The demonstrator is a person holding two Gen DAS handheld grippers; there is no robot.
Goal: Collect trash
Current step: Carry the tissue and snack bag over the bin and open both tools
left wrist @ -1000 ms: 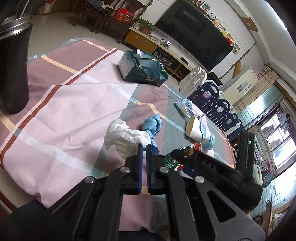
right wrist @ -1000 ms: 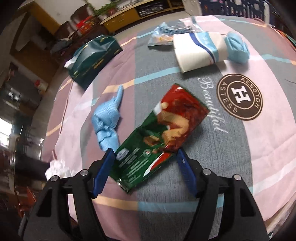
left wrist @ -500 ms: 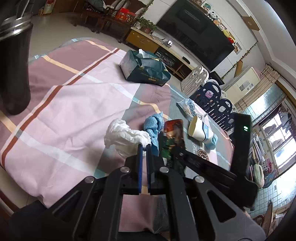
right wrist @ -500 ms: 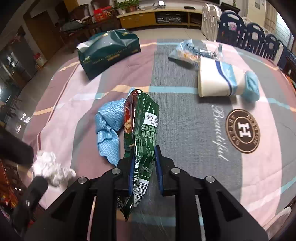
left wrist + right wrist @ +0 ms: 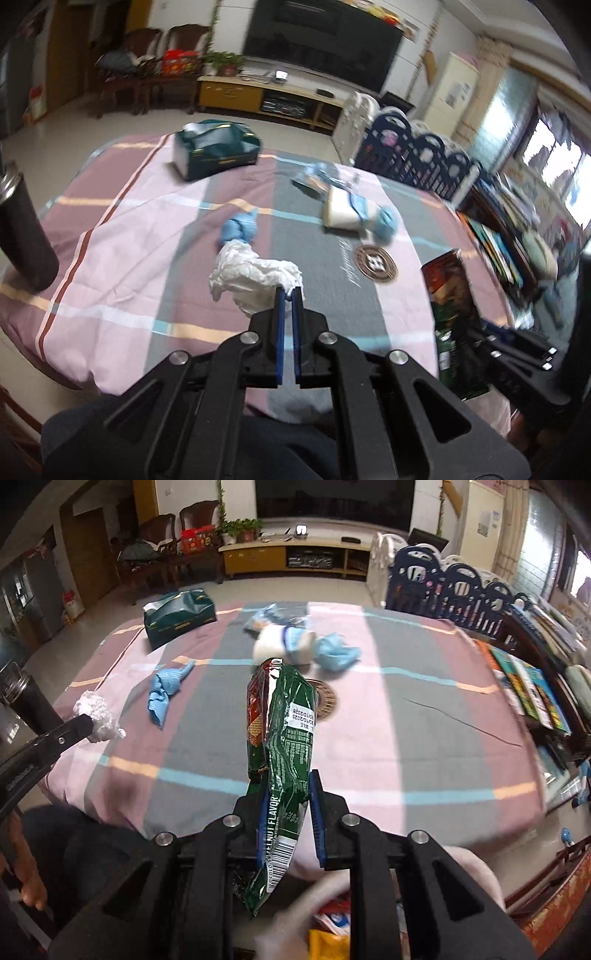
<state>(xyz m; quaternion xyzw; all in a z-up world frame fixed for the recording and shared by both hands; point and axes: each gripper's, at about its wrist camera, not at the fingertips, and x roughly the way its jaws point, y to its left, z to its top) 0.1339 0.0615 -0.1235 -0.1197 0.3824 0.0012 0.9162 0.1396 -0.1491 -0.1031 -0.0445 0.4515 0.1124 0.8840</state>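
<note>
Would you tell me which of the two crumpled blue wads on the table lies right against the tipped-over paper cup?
The blue wad at the paper cup base, on the right; the other blue wad lies apart, left, near the white tissue.

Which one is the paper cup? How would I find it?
Start at the checked tablecloth and go to its far side, just beyond the round brown logo. The paper cup lies on its side there, between a clear wrapper and a crumpled blue wad. It alone is white with a blue band.
</note>
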